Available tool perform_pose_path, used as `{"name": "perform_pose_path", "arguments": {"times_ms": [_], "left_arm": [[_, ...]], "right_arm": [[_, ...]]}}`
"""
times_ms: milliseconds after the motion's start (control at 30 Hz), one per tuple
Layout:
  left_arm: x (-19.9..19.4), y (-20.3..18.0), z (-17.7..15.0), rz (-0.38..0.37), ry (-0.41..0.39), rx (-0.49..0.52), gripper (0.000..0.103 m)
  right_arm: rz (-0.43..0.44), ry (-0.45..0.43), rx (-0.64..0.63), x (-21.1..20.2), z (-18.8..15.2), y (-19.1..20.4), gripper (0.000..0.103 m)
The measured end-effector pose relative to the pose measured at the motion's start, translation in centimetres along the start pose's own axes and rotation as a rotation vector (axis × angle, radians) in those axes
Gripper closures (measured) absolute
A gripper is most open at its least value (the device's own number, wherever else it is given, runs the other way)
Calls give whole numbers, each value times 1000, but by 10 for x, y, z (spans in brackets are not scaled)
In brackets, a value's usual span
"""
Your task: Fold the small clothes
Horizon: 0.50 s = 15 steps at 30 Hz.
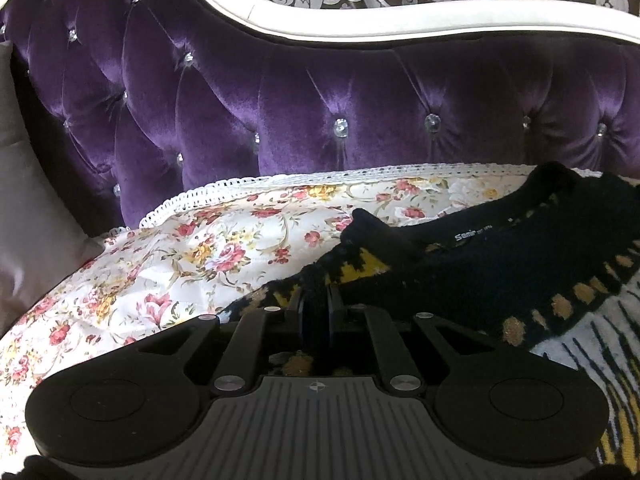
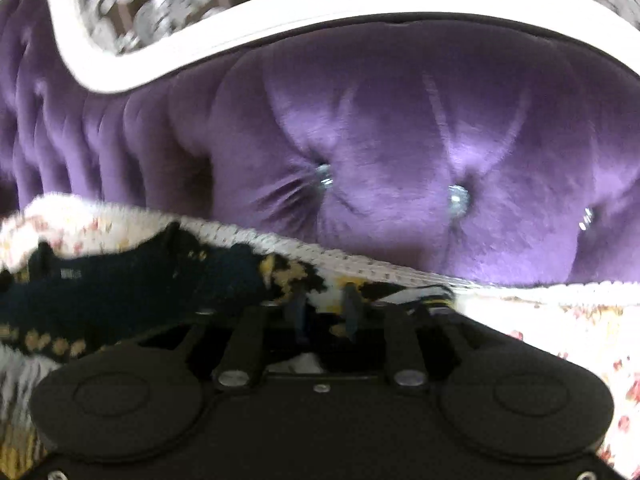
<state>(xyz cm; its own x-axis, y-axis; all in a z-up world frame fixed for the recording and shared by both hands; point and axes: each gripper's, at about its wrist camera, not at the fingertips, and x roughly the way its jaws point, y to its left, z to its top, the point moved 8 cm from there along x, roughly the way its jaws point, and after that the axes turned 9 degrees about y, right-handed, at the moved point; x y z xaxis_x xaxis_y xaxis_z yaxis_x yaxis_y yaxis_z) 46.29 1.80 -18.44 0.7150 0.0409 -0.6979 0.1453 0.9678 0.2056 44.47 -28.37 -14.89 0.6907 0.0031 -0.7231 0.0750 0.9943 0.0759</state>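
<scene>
Left wrist: the left claw pinches the fuzzy black-and-yellow knit sweater, which lies on a quilted floral cover with lace trim, before a tufted purple velvet sofa back.

Right wrist, blurred: the right claw stands parted over the sweater's edge, gripping nothing.

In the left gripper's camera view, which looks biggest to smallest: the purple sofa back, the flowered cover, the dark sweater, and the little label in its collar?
1. purple sofa back
2. flowered cover
3. dark sweater; close to the cover, and partly cut off, so unsure
4. collar label
</scene>
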Motion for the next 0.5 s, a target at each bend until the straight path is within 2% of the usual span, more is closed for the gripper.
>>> {"name": "perform_pose_path", "arguments": {"times_ms": [133, 267, 333, 400, 500], "left_arm": [[0, 2, -1, -16, -6, -19, 92], [-1, 3, -1, -21, -7, -24, 92], [-1, 3, -1, -21, -8, -24, 92], [-1, 3, -1, -21, -8, -24, 92], [0, 2, -1, -20, -8, -23, 92]], "right_arm": [[40, -4, 31, -6, 6, -3, 60], [20, -91, -91, -42, 22, 18, 59], [66, -115, -120, -62, 24, 32, 42], [128, -128, -147, -77, 19, 51, 34], [175, -84, -220, -78, 1, 76, 34]]}}
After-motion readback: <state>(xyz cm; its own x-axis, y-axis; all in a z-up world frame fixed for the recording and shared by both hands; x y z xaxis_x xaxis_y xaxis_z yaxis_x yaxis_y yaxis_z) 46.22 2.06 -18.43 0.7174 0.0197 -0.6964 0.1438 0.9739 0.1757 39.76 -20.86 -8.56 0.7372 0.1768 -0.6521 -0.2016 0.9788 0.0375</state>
